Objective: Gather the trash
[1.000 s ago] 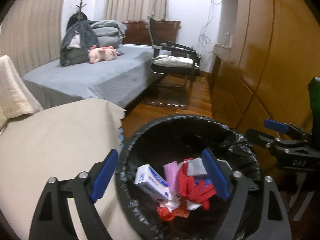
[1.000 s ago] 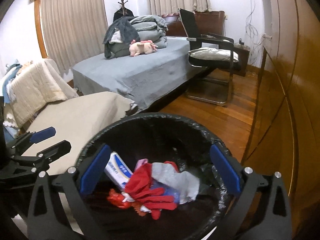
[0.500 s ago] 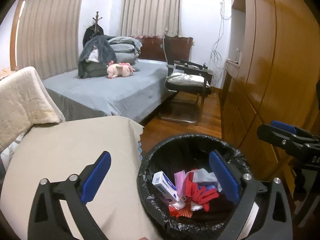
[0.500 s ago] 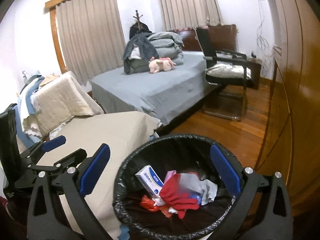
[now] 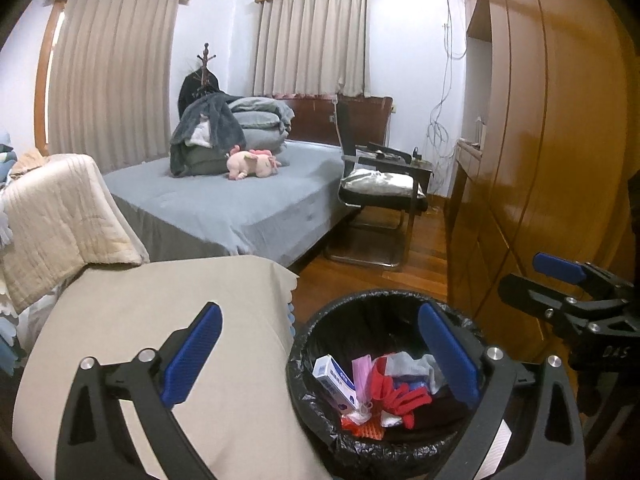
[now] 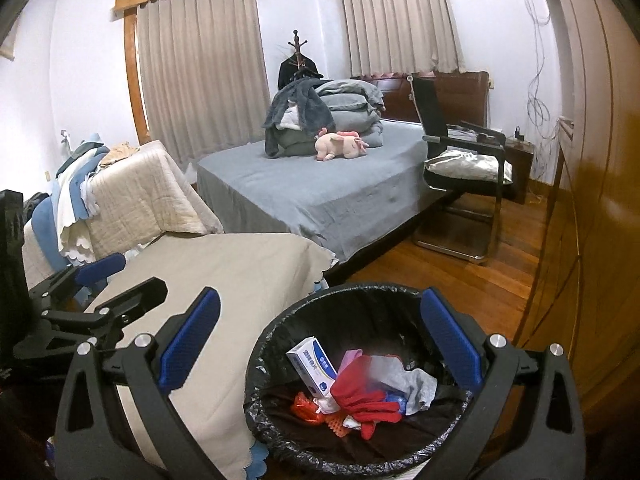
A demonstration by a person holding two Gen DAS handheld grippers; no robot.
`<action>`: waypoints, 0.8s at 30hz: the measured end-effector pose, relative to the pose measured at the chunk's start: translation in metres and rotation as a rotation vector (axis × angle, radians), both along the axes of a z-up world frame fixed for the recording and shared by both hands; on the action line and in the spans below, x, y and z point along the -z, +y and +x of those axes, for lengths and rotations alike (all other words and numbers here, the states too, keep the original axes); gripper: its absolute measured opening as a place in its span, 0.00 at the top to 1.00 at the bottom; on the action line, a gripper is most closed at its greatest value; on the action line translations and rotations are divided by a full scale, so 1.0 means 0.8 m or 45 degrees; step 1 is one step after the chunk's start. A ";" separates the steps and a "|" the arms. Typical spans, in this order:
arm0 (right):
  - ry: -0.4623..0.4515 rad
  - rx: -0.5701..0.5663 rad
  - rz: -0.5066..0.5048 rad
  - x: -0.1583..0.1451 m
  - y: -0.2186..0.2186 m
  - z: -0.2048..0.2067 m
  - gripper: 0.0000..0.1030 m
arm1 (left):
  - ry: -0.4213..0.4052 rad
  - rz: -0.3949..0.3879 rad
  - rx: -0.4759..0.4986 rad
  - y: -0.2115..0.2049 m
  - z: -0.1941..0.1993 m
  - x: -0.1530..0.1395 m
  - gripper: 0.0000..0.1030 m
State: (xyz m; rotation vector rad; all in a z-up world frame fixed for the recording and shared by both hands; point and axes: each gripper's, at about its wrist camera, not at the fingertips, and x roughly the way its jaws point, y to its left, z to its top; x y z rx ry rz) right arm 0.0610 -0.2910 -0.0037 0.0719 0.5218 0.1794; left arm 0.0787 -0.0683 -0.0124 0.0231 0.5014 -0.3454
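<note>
A round bin with a black liner (image 5: 316,332) (image 6: 264,344) stands on the wooden floor beside a beige-covered table. Inside it lie a white and blue box (image 5: 334,378) (image 6: 314,366), a red glove (image 5: 400,394) (image 6: 360,396), a pink strip, grey-white cloth and orange bits. My left gripper (image 5: 320,356) is open and empty above the bin's left side. My right gripper (image 6: 320,344) is open and empty above the bin. Each gripper shows at the edge of the other's view: the right one (image 5: 560,280), the left one (image 6: 104,280).
The beige-covered table (image 5: 160,312) (image 6: 224,264) lies left of the bin. A grey bed (image 5: 240,196) with folded bedding and a pink plush toy (image 5: 254,162) is behind. A black chair (image 5: 380,192) stands at the right. Wooden wardrobe doors (image 5: 552,160) line the right side.
Both grippers have risen and pulled back from the bin, so it looks smaller and lower and more of the room shows. Both stay open and empty.
</note>
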 end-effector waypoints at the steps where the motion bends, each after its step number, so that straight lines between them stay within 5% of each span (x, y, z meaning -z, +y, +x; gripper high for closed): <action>1: -0.005 -0.002 -0.003 0.000 0.001 -0.002 0.05 | -0.005 -0.004 -0.002 0.001 -0.002 -0.003 0.06; 24: -0.041 -0.018 -0.019 -0.012 0.014 -0.006 0.05 | -0.053 -0.008 -0.029 0.010 -0.015 -0.020 0.06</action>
